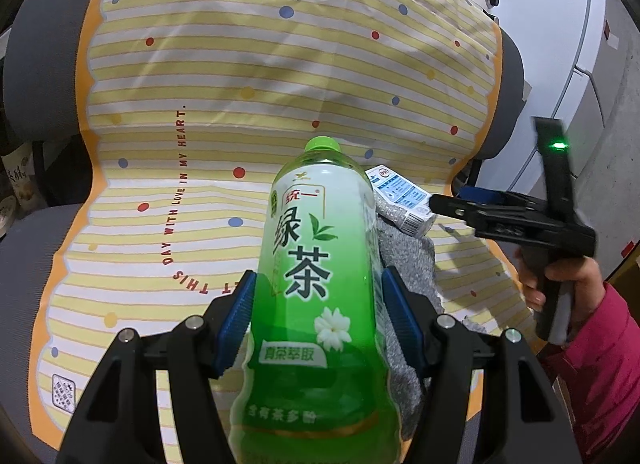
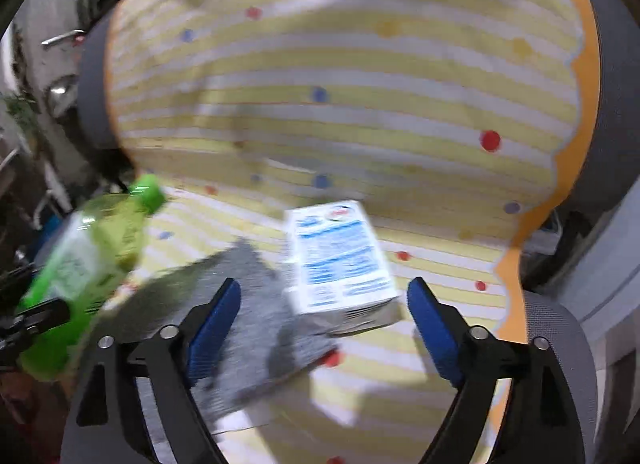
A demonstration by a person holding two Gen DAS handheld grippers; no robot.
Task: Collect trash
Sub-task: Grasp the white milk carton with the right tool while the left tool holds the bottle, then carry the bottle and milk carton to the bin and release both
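My left gripper is shut on a green tea bottle with a green cap; both blue pads press its sides and it stands tilted over the seat. That bottle shows at the left of the right wrist view. A white and blue carton lies partly on a grey cloth. My right gripper is open, its pads wide on either side of the carton's near end, not touching it. In the left wrist view the carton lies beyond the cloth, at the tip of the right gripper.
A yellow-striped dotted sheet covers the seat and back of a grey office chair. A hand in a pink sleeve holds the right gripper's handle. White cabinets stand at the right, clutter at the left.
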